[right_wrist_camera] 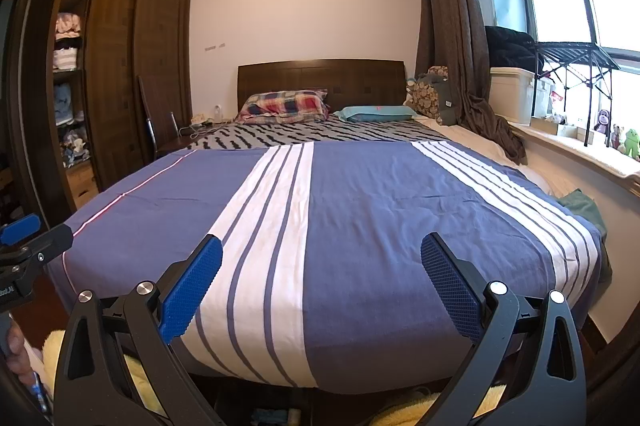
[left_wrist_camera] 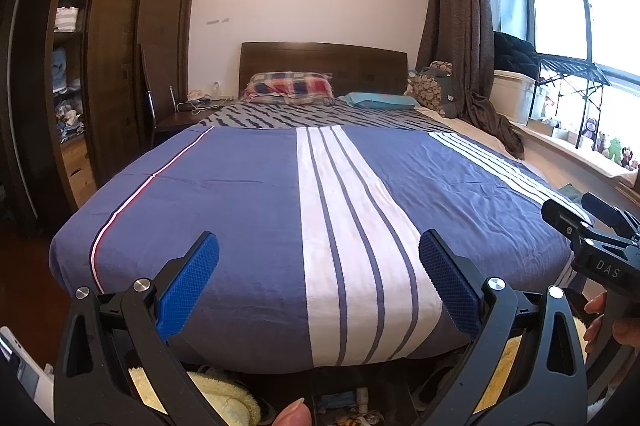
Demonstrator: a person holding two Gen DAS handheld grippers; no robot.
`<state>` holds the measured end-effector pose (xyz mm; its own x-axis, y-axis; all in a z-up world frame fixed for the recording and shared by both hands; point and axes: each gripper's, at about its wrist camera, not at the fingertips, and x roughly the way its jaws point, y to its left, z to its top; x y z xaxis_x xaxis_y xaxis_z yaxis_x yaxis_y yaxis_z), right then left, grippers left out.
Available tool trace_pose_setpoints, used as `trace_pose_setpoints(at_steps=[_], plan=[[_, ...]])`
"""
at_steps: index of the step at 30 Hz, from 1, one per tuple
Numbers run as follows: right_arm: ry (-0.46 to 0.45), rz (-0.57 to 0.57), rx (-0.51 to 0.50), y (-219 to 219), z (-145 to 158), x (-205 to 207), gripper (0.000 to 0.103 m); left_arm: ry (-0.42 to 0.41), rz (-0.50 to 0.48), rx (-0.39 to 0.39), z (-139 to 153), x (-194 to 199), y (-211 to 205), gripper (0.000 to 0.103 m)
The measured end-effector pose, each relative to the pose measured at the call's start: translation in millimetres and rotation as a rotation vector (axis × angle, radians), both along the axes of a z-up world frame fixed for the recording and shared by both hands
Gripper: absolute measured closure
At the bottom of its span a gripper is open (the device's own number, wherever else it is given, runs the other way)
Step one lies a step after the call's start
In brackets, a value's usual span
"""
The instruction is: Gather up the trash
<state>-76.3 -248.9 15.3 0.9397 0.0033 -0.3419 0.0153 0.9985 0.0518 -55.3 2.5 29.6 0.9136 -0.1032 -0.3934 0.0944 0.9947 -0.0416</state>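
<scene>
My left gripper (left_wrist_camera: 319, 246) is open with nothing between its blue pads, held over the foot of a bed with a blue and white striped cover (left_wrist_camera: 240, 193). My right gripper (right_wrist_camera: 320, 246) is open too and empty, over the same cover (right_wrist_camera: 380, 205). Each gripper shows at the edge of the other's view: the right one (left_wrist_camera: 580, 226) at the right, the left one (right_wrist_camera: 24, 238) at the left. On the floor below the bed's foot lie small items, a little white bottle (left_wrist_camera: 362, 396) and crumpled wrappers (left_wrist_camera: 356, 418); a bluish scrap (right_wrist_camera: 272, 416) shows there as well.
A dark wooden wardrobe (left_wrist_camera: 120, 45) with open shelves stands on the left. Pillows (left_wrist_camera: 290, 87) and a headboard are at the far end. Curtains (left_wrist_camera: 460, 25), a white box and a windowsill with toys run along the right. Yellow fluffy cloth (left_wrist_camera: 224, 394) lies by the floor items.
</scene>
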Motion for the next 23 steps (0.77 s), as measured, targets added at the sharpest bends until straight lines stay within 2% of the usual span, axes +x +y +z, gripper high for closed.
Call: trace_pose_setpoints(at_steps=[8, 23], plan=[[0.004, 0.002, -0.001, -0.5, -0.8, 0.5, 0.003, 0.002, 0.015, -0.02, -0.6, 0.8, 3.6, 0.008], [0.009, 0.005, -0.004, 0.1, -0.4, 2.6, 0.003, 0.012, 0.014, -0.012, 3.0, 1.8, 3.2, 0.008]])
